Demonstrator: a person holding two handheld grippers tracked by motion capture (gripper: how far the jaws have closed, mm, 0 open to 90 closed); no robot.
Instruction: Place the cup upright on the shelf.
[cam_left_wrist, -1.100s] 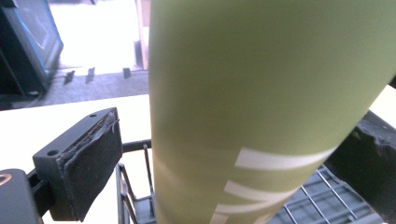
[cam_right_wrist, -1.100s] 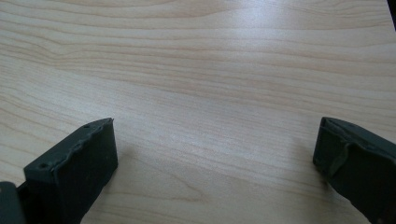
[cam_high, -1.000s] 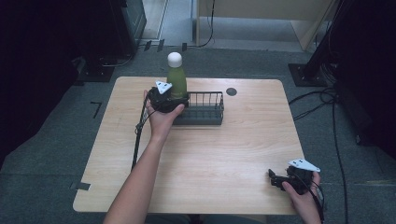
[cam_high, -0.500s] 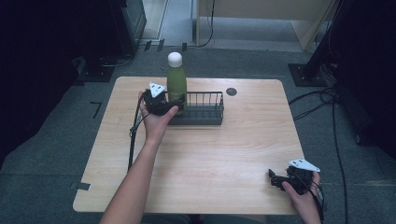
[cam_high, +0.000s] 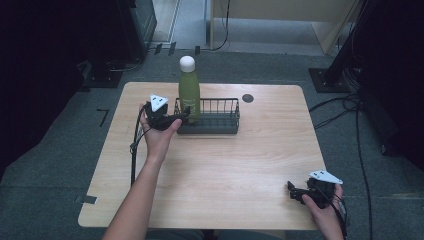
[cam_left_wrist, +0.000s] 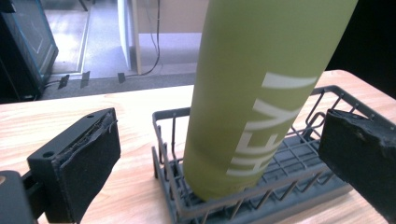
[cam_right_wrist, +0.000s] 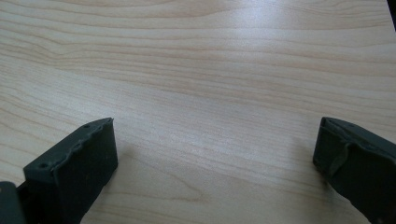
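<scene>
A green bottle (cam_high: 189, 92) with a white cap stands upright in the left end of a dark wire basket (cam_high: 220, 119) near the far edge of the wooden table (cam_high: 225, 165). My left gripper (cam_high: 181, 118) sits just left of the basket, level with the bottle's base, and is open. In the left gripper view the bottle (cam_left_wrist: 252, 93) with white lettering rises from the basket (cam_left_wrist: 303, 154), with the gripper's (cam_left_wrist: 219, 140) jaws wide apart on either side and not touching it. My right gripper (cam_high: 292, 192) rests at the front right corner, open (cam_right_wrist: 215, 140) over bare wood.
A small black round disc (cam_high: 247, 98) lies on the table behind the basket. Cables (cam_high: 345, 107) run over the floor to the right. Dark equipment (cam_high: 135, 25) stands beyond the far left corner.
My left gripper has drawn back to the left and slightly toward the person, away from the bottle. The bottle stays upright in the basket. The right gripper has not moved.
</scene>
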